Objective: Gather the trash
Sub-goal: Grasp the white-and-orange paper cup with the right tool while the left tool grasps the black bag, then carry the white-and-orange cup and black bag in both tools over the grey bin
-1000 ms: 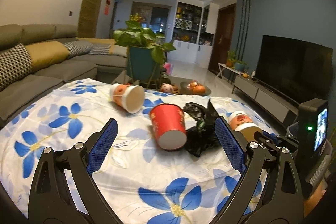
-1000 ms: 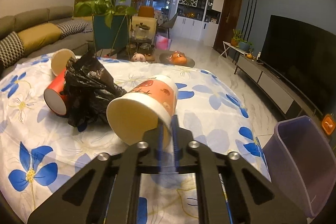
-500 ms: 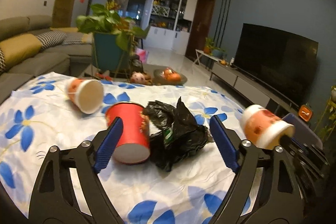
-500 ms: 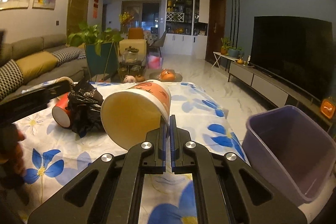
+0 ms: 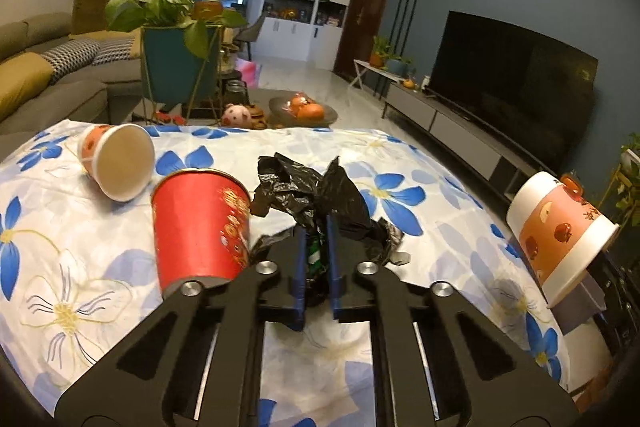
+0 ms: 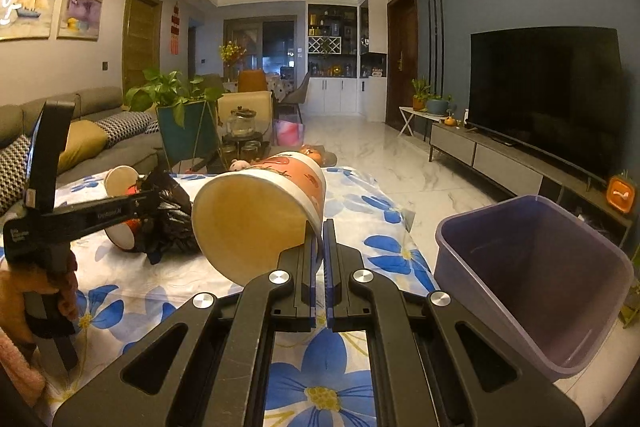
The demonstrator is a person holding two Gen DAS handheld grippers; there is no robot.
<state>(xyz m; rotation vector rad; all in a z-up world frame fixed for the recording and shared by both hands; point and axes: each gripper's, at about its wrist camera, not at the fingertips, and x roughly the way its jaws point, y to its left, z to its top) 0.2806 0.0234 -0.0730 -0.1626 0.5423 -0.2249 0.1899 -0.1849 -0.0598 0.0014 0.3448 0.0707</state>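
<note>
The crumpled black plastic bag (image 5: 320, 195) has just been clamped by the left gripper (image 5: 316, 259), jaws wide a second ago; the orange-patterned paper cup (image 6: 260, 211) stays pinched by the right gripper (image 6: 319, 267) near the purple plastic bin (image 6: 536, 267), so both can be binned.

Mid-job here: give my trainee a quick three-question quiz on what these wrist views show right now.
1. True or false: the right gripper is shut on the rim of the orange paper cup.
2. What is pinched in the left gripper? A) red cup B) black plastic bag C) nothing
3. Fill in: the purple bin stands on the ____ beside the table.

Key: 1 true. 2 B, the black plastic bag; the red cup lies free beside it. 3 floor.
</note>
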